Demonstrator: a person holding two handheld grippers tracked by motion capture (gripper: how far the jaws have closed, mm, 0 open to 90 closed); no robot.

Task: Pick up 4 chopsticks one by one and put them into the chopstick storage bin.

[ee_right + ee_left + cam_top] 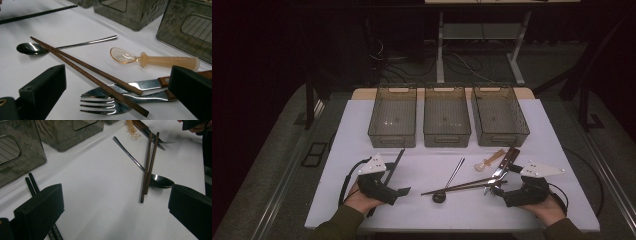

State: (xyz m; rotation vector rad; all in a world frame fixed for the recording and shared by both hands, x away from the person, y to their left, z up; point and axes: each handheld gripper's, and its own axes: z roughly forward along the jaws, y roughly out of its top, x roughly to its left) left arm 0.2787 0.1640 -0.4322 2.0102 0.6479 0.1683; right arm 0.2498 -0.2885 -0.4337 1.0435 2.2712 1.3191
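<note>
- Right tongs [117, 100] stood apart, empty; fork [110, 105] and brown chopsticks [85, 70] lay between the jaws at twelve o'clock (chopsticks pointing toward ten).
- Left tongs [397, 187] apart, farther off.

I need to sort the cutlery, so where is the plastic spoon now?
The plastic spoon lies on the table's right half in the high view, just before the right bin, beside the knife and beyond the brown chopsticks.
</note>
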